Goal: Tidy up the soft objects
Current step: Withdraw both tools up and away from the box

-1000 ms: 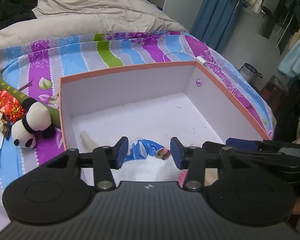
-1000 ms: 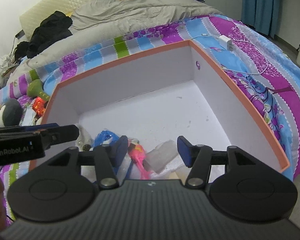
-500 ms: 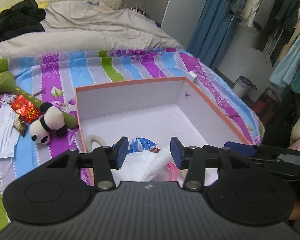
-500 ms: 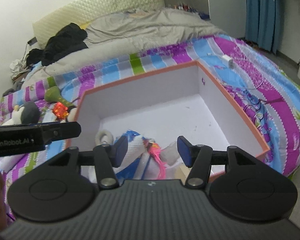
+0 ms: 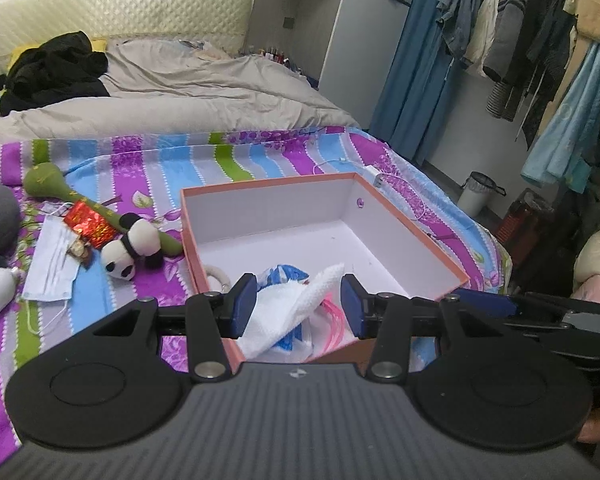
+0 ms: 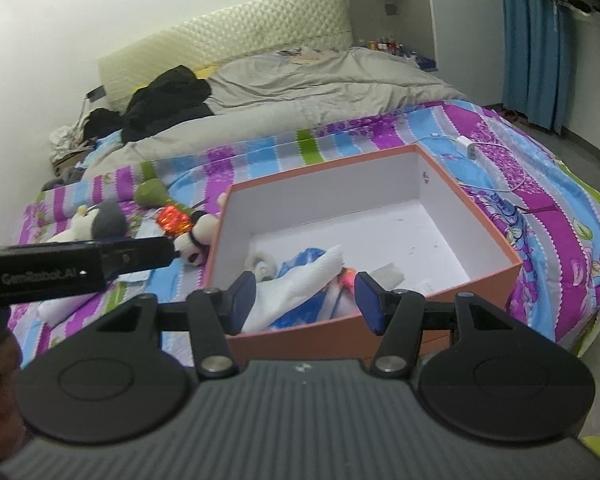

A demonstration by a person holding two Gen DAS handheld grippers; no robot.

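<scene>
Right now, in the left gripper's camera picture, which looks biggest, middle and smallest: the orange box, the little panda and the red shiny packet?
1. orange box, by far the largest.
2. little panda.
3. red shiny packet, only slightly smaller than the panda, so that order is unsure.

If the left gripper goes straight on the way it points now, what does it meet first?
Most likely the white cloth heaped at the near end of the orange box. It lies right between the open fingers of the left gripper, though how far ahead is unclear.
</scene>
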